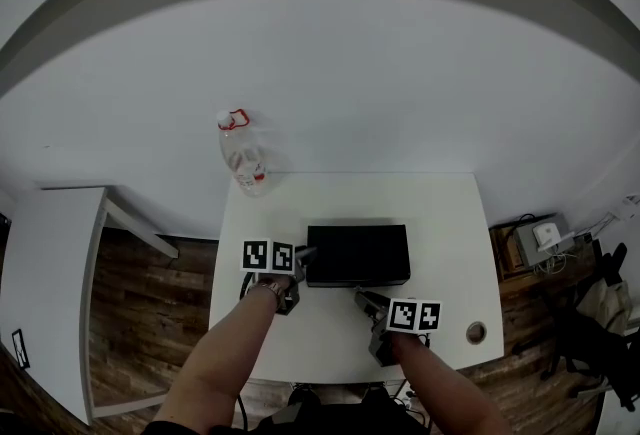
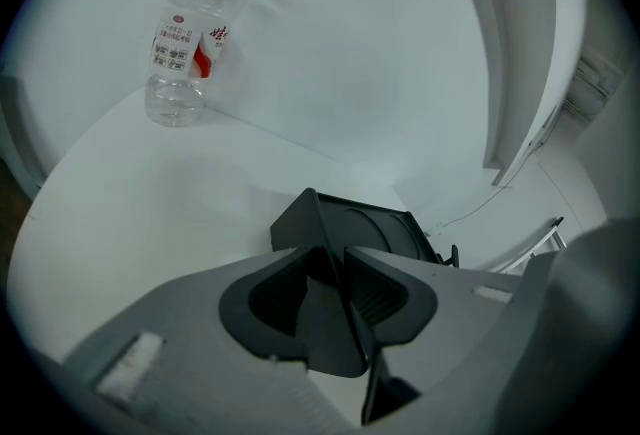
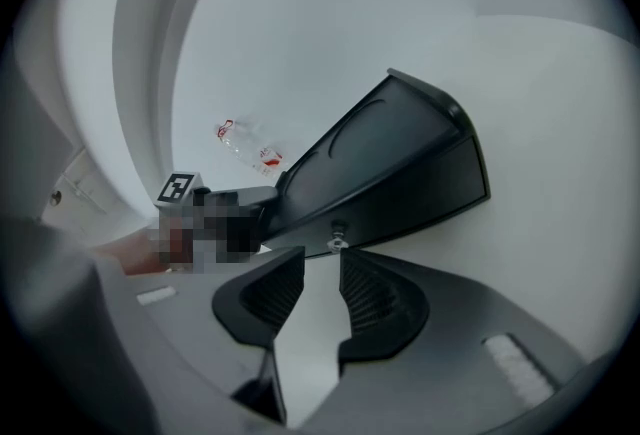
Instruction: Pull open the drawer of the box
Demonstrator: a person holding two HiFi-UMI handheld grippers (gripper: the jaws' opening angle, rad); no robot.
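A second white table stands at the far left over a dark wood floor, and a plain white wall fills the top of the head view. The white counter sits in the middle. A clear plastic bottle with a red cap ring stands at its back left corner, and a round cable hole is set near its front right corner. Past the counter's right edge, a small grey device and some cables lie on the floor.

The black box rests near the middle of the counter. Its long axis runs left to right, parallel to the front edge. A long side carrying a small metal knob faces the person, and the drawer sits flush in the box.

The left gripper is at the box's left end. In the left gripper view its jaws are pressed together with nothing between them, and a near corner of the box rises just past their tips. The bottle is well beyond, up and to the left.

The right gripper is in front of the box, toward its right half. Its jaws stand slightly apart with bare counter showing in the gap. The knob is just beyond the tips, in line with that gap, and the jaws are not around it.
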